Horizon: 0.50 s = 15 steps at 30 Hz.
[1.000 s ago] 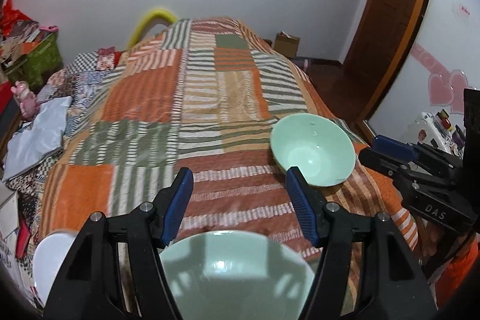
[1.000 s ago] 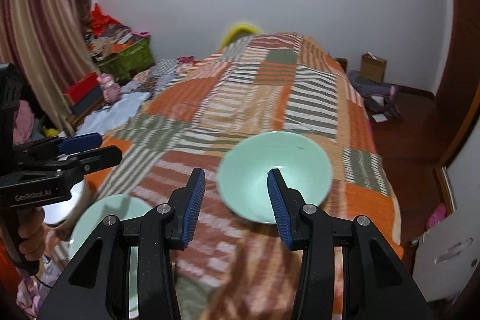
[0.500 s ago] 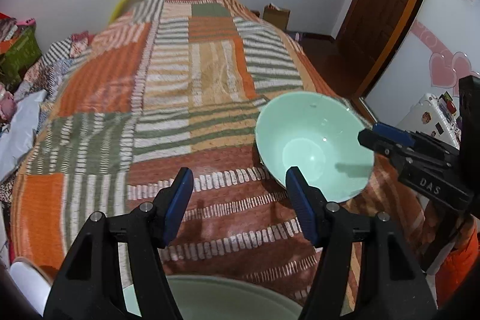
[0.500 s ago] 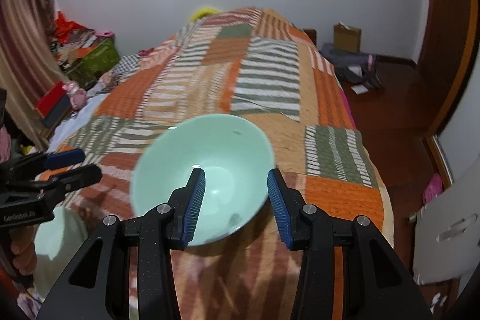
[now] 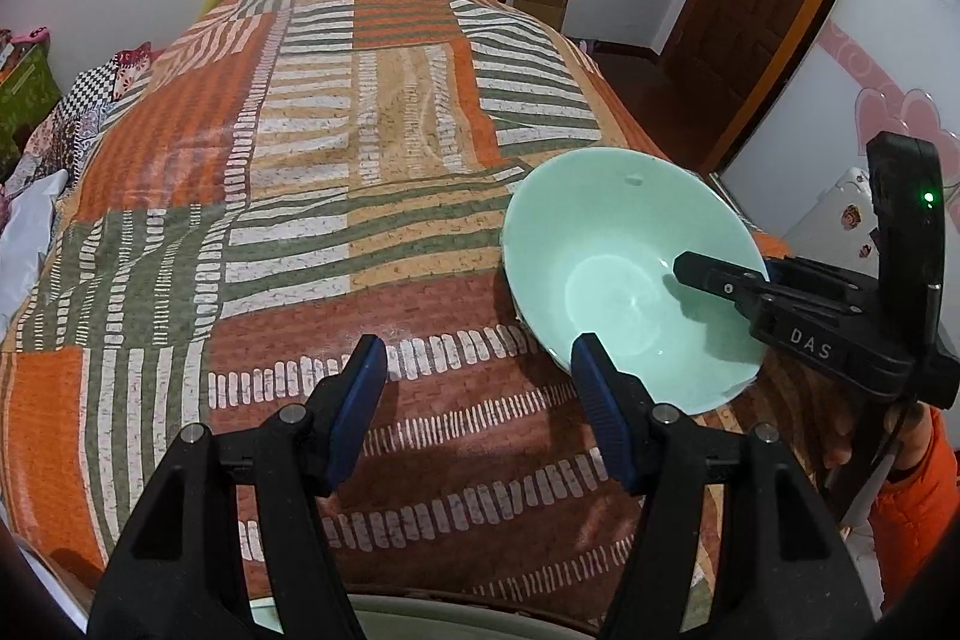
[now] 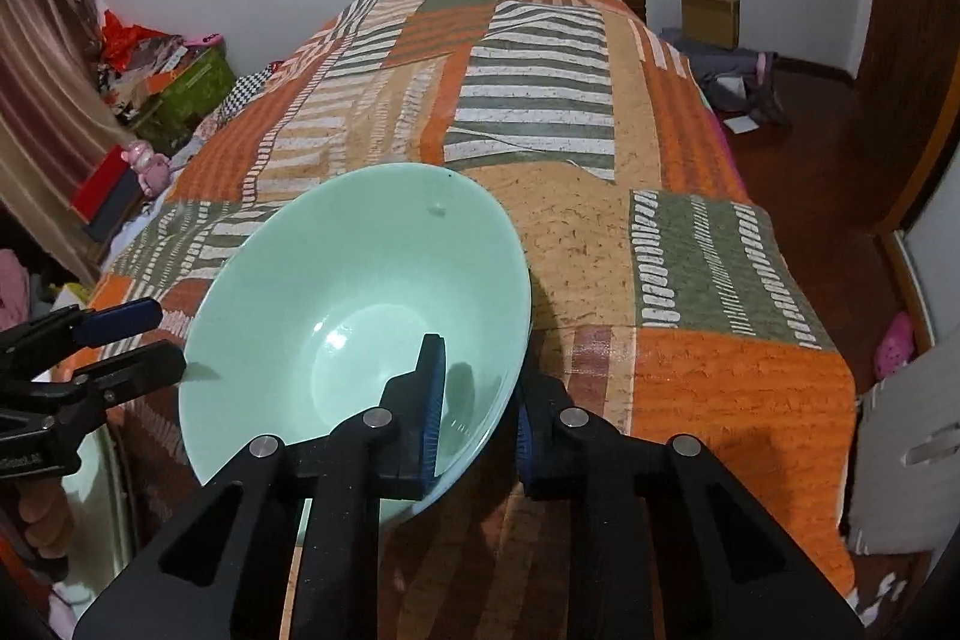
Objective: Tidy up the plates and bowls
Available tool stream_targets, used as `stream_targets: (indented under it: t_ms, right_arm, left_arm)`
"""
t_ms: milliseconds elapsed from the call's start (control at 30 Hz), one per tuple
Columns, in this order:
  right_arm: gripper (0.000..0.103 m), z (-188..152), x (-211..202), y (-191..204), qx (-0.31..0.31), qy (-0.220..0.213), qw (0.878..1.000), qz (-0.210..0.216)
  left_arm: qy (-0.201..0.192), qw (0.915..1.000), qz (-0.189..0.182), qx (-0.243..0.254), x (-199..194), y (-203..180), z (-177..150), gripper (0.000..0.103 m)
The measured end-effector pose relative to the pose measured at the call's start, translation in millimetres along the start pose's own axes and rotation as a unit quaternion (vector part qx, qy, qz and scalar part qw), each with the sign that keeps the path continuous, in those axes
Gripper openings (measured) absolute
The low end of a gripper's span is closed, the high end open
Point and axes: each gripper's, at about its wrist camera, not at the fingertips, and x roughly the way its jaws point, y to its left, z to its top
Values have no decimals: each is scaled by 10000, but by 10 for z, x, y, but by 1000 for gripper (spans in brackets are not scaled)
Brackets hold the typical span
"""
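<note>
Right gripper (image 6: 477,409): fingers straddle the near rim of the mint-green bowl (image 6: 360,292), one finger inside the wall, the other outside under the rim. Gap is narrow and appears closed on the rim. The bowl sits tilted, mouth leaning toward the left gripper; whether its base touches the bed (image 6: 690,280) cannot be told.

Left gripper (image 5: 474,400): fingers spread wide, holding nothing, hovering over the patchwork cover. The held bowl (image 5: 624,280) lies ahead and to the right of these fingers, just beside the right fingertip, not between them.

A second pale-green bowl rim (image 5: 420,622) shows at the bottom edge of the left wrist view, below and nearer than the left gripper's fingers; most of it is hidden.

Judgement: the right gripper is the one with the bowl. The key relation is the second bowl lying to its left and nearer the person; nesting probably calls for carrying the held bowl leftward and levelling it above that rim.
</note>
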Motion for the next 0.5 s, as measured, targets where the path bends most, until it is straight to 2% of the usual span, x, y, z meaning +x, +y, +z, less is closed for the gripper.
stream_targets:
  t_ms: [167, 233, 300, 500]
  right_arm:
    - [18, -38, 8, 112, -142, 68, 9998, 101]
    - [18, -71, -13, 170, -226, 90, 9996, 173]
    - [18, -81, -19, 222, -263, 99, 9993, 251]
    - [18, -136, -24, 301, -289, 192, 9985, 426]
  left_arm:
    - [113, 9999, -107, -66, 45, 31, -12, 63]
    - [214, 9995, -197, -123, 73, 41, -20, 59]
    - [350, 9991, -224, -104, 123, 29, -46, 48]
    - [575, 9980, -260, -52, 206, 6, -132, 34]
